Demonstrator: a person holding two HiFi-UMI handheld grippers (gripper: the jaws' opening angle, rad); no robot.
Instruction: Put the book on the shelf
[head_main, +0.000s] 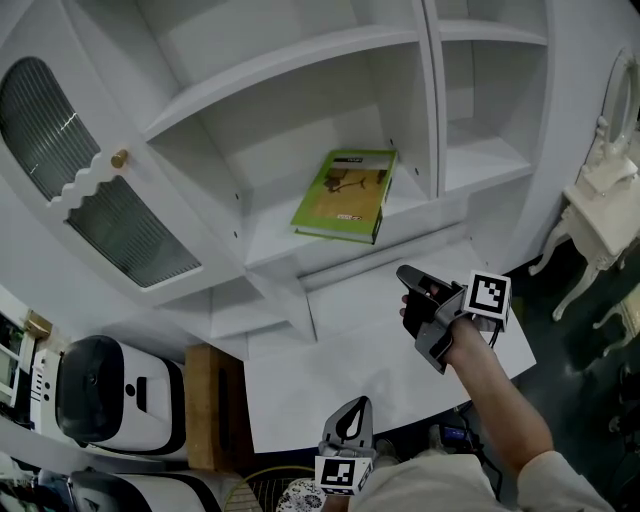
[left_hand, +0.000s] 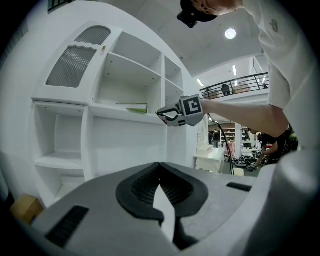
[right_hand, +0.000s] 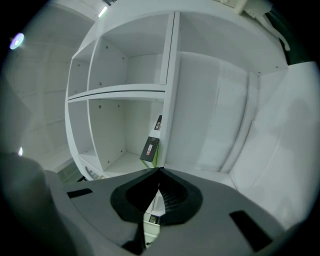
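Neatly, flat green book (head_main: 345, 195) lies on smooth shelf (head_main: 268, 240).

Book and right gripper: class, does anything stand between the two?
Nothing visible does. The green book lies flat on the shelf. The right gripper, jaws shut and empty, hangs in front of it with only open air between.

I seem to be working in a big furniture showroom. Beyond my right gripper (left_hand: 161, 114) a railed mezzanine (left_hand: 240, 80) runs under round ceiling lights (left_hand: 230, 33) and display racks (left_hand: 240, 136) fill the far hall. To that gripper's right, a white carved table (head_main: 605, 180) stands beside the white shelf cabinet (head_main: 430, 100).
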